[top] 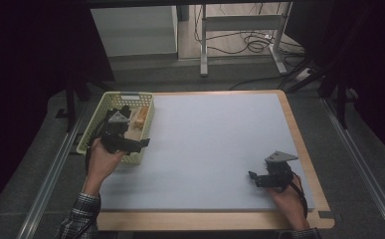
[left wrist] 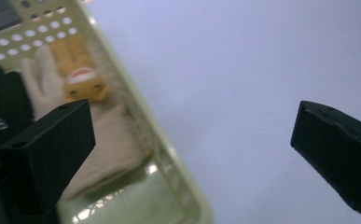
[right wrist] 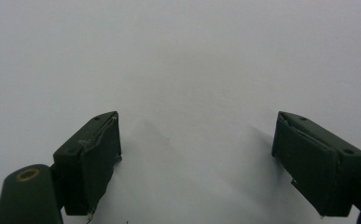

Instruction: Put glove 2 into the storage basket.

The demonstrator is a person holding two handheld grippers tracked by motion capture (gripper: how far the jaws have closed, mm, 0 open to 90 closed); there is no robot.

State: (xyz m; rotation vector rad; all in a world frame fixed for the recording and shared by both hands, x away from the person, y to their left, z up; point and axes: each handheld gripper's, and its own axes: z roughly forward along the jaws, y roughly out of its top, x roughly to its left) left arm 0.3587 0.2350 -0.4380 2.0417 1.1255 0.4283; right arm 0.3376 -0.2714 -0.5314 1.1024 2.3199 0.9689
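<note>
A pale yellow-green perforated basket stands at the table's left edge. My left gripper hovers over its near right corner, jaws wide apart and empty. In the left gripper view the open gripper straddles the basket's rim. Inside the basket lie a cream knitted cloth, an orange soft toy and something black. My right gripper rests low over the mat near the front right, pointing left. In the right gripper view it is open with bare mat between the jaws.
A pale blue-grey mat covers the table, with a wooden border around it. Beyond the far edge stand a white desk frame and floor cables. Metal rails run along both sides.
</note>
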